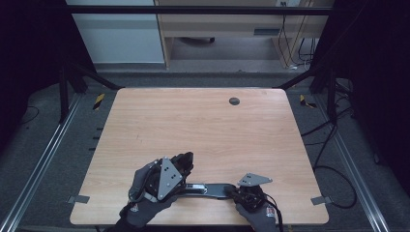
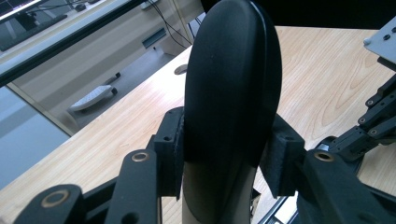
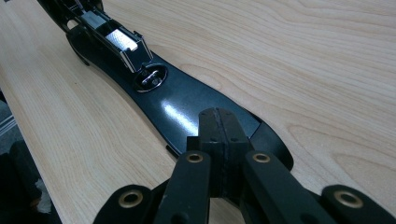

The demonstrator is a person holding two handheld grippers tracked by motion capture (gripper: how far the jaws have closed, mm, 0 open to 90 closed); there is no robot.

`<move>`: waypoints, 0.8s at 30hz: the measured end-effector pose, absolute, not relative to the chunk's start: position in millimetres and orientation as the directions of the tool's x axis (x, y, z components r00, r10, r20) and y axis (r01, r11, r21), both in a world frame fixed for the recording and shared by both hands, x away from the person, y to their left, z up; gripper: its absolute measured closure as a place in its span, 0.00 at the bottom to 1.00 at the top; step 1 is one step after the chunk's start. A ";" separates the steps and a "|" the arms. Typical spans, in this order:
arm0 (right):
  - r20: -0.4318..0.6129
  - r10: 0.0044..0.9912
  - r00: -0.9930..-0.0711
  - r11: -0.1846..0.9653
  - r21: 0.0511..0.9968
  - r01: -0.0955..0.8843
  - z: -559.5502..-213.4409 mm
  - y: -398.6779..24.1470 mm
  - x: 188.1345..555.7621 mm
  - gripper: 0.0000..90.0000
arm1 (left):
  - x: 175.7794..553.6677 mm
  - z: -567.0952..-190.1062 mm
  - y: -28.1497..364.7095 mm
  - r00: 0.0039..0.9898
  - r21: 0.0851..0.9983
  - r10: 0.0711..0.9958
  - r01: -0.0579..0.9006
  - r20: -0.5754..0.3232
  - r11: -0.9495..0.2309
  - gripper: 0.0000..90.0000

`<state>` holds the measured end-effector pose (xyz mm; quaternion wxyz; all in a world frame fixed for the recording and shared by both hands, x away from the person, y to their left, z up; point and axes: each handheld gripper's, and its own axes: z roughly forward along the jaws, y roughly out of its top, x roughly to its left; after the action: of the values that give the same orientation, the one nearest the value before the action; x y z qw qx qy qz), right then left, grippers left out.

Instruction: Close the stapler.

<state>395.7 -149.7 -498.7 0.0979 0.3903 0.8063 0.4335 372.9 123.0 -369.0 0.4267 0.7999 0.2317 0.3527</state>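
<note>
The high view showed a wooden table [image 1: 203, 125] with both hands at its near edge. At the left, the left gripper [image 1: 181, 166] lay over the left end of a long black stapler [image 1: 210, 189], which rested flat along the near edge, lengthwise from left to right. In the left gripper view, the black rounded handle [image 2: 233, 88] of the stapler stood upright between the two jaws, and the pads [image 2: 175, 149] pressed against its flanks on both sides; the jaws stood at a narrow setting, clamped on that handle. The pale tabletop [image 2: 322, 70] ran beyond it, and part of the other gripper's linkage [image 2: 373, 126] showed at the right edge.

Toward the middle, the stapler's shiny metal magazine [image 3: 122, 41] and a round chrome anvil [image 3: 150, 77] sat on its glossy black base [image 3: 187, 109], as the right gripper view showed.

At the right, the right gripper [image 1: 237, 192] met the right end of the stapler. In the right gripper view, its two jaws were pressed fully together, pad against pad, with their tips [image 3: 223, 123] resting on top of the base's near end; nothing lay between them. A dark grommet hole [image 1: 234, 101] marked the far side of the table.
</note>
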 end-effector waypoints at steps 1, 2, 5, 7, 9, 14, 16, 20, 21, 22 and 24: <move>0.180 0.715 -0.675 0.320 0.775 0.545 -498.6 -149.7 395.6 1.00 | 372.8 -369.2 122.2 0.644 0.845 0.671 0.069 0.369 -0.531 0.62; 0.181 0.715 -0.675 0.319 0.775 0.546 -498.6 -149.6 395.5 1.00 | 372.8 -369.4 121.4 0.643 0.844 0.670 0.068 0.371 -0.533 0.62; 0.186 0.714 -0.675 0.315 0.776 0.546 -498.9 -149.5 395.8 1.00 | 372.7 -370.4 118.4 0.644 0.839 0.665 0.064 0.380 -0.541 0.61; 0.186 0.713 -0.676 0.315 0.776 0.547 -498.8 -149.6 395.8 1.00 | 372.5 -371.1 115.8 0.642 0.834 0.661 0.060 0.388 -0.548 0.61; 0.186 0.714 -0.675 0.315 0.776 0.547 -498.8 -149.5 395.8 1.00 | 372.3 -372.1 113.5 0.643 0.831 0.657 0.057 0.393 -0.553 0.61; 0.186 0.714 -0.675 0.315 0.776 0.547 -498.8 -149.5 395.7 1.00 | 372.1 -373.7 108.5 0.644 0.822 0.647 0.050 0.408 -0.568 0.61; 0.186 0.714 -0.675 0.315 0.776 0.547 -498.8 -149.5 395.7 1.00 | 372.1 -374.2 106.7 0.646 0.816 0.641 0.047 0.415 -0.576 0.61; 0.186 0.713 -0.676 0.316 0.776 0.547 -498.8 -149.5 395.7 1.00 | 371.7 -376.5 101.3 0.647 0.805 0.628 0.037 0.432 -0.592 0.61; 0.186 0.714 -0.675 0.316 0.776 0.547 -498.8 -149.4 395.7 1.00 | 371.6 -377.3 99.1 0.647 0.801 0.625 0.035 0.438 -0.597 0.61; 0.185 0.714 -0.676 0.316 0.776 0.546 -498.8 -149.4 395.7 1.00 | 371.4 -378.0 97.2 0.647 0.795 0.619 0.031 0.446 -0.606 0.61; 0.185 0.713 -0.676 0.316 0.776 0.546 -498.8 -149.4 395.7 1.00 | 371.3 -379.8 93.5 0.647 0.789 0.612 0.025 0.456 -0.614 0.61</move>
<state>395.7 -149.4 -498.8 0.0963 0.3908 0.8055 0.4350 371.3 93.5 -379.8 0.3937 0.8175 0.1946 0.3727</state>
